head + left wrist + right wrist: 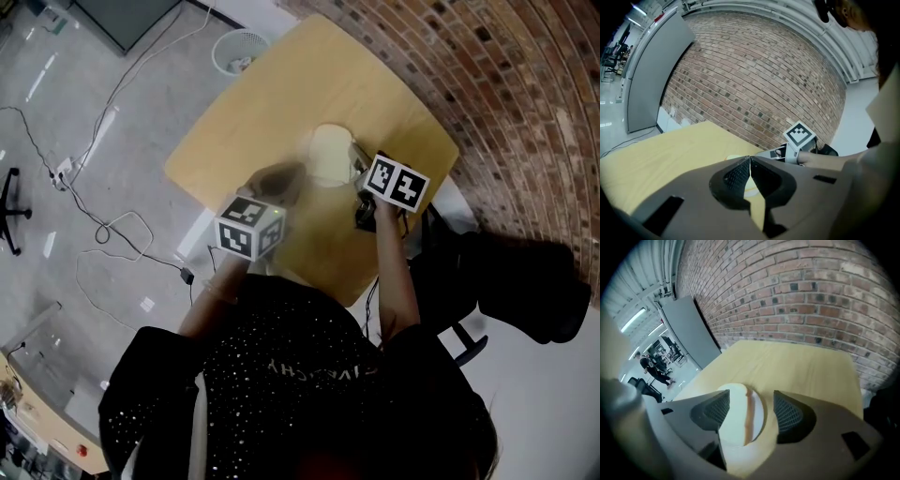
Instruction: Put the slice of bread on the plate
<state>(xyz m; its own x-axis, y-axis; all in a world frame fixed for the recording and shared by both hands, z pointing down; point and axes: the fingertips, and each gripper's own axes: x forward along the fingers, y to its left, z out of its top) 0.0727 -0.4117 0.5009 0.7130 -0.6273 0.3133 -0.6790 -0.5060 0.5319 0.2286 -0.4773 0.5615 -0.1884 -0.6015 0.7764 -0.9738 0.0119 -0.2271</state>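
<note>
bread slice [735,420] on plate [758,413] — right tool [751,408] spread over it; left tool [750,164] pressed together.

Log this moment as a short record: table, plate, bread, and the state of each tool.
Table: wooden, beside a brick wall
Plate: white, round, on the table
Slice of bread: lying on the plate, brown crust edge showing
Right tool: jaws wide apart above the plate, pads not touching the slice
Left tool: jaws together, nothing between them, held beside the plate
Task status: bread appears to be on the plate
</note>
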